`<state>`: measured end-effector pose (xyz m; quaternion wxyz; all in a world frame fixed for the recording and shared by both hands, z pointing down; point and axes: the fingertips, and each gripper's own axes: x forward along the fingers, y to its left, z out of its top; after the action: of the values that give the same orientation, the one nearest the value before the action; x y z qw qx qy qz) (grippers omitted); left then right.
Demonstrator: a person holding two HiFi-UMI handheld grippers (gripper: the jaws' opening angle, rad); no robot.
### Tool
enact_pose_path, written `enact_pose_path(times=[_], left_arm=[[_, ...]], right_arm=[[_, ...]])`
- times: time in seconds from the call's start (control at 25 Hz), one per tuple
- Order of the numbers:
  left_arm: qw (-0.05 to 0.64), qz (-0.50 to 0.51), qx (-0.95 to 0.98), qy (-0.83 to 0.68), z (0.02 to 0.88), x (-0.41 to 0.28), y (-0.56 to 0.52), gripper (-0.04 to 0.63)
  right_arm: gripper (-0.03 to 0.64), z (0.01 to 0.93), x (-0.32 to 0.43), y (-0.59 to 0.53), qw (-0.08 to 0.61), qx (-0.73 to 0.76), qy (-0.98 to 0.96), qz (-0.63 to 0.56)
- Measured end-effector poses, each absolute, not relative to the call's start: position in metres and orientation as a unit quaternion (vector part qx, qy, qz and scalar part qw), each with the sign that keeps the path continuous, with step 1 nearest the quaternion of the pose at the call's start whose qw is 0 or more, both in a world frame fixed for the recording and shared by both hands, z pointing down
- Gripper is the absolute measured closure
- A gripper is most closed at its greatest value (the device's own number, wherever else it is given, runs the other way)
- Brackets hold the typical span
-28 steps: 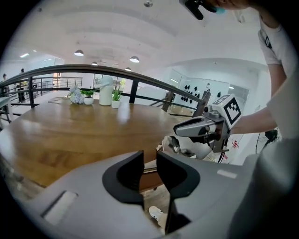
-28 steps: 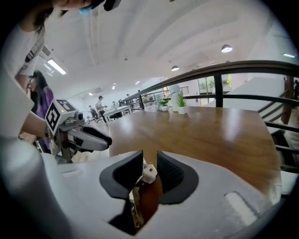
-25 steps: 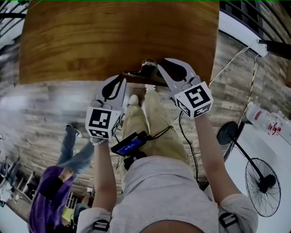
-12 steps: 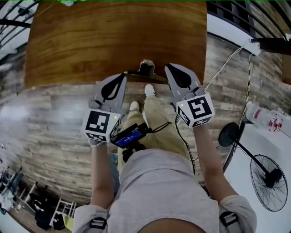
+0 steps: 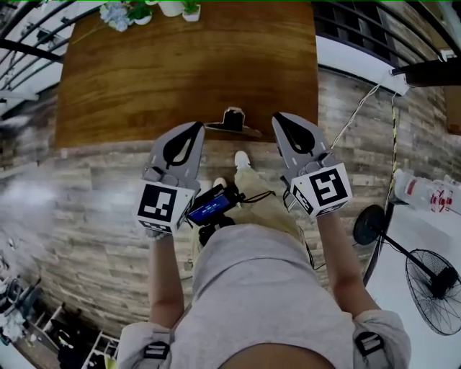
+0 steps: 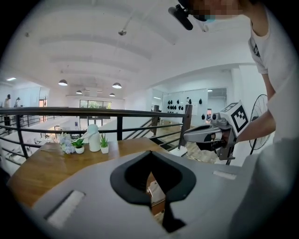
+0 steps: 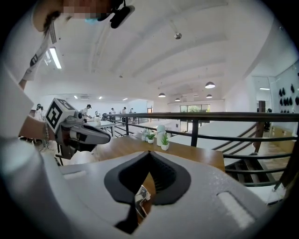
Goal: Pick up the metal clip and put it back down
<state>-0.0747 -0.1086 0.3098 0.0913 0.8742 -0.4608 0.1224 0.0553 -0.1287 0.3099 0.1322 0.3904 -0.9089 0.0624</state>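
The metal clip (image 5: 233,120) stands at the near edge of the wooden table (image 5: 144,79), between my two grippers and just beyond their tips. My left gripper (image 5: 196,127) is shut with nothing in it, to the left of the clip and apart from it. My right gripper (image 5: 277,117) is also shut and empty, to the clip's right. In the left gripper view the clip (image 6: 154,192) shows low through the gap behind the closed jaws, and the same goes for the clip (image 7: 141,196) in the right gripper view.
Small potted plants and a white bottle (image 5: 130,12) stand at the table's far edge. A black railing (image 6: 117,112) runs behind the table. A floor fan (image 5: 432,277) and a plastic bottle (image 5: 425,193) are at the right. A cable (image 5: 360,104) trails across the plank floor.
Both grippers have risen and drawn back from the clip at the table edge. The clip stays on the table. The far edge with the plants has come into view.
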Motion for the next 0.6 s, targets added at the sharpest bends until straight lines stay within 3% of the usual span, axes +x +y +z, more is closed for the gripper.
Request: enact_pose_path(times=[0.6], left_arm=[[0.080,0.113,0.879,-0.457,0.288,-0.071,-0.097,0.583]], right_arm=[[0.617,0.276,0.059,-0.123,0.110,0.408,-0.906,0.025]])
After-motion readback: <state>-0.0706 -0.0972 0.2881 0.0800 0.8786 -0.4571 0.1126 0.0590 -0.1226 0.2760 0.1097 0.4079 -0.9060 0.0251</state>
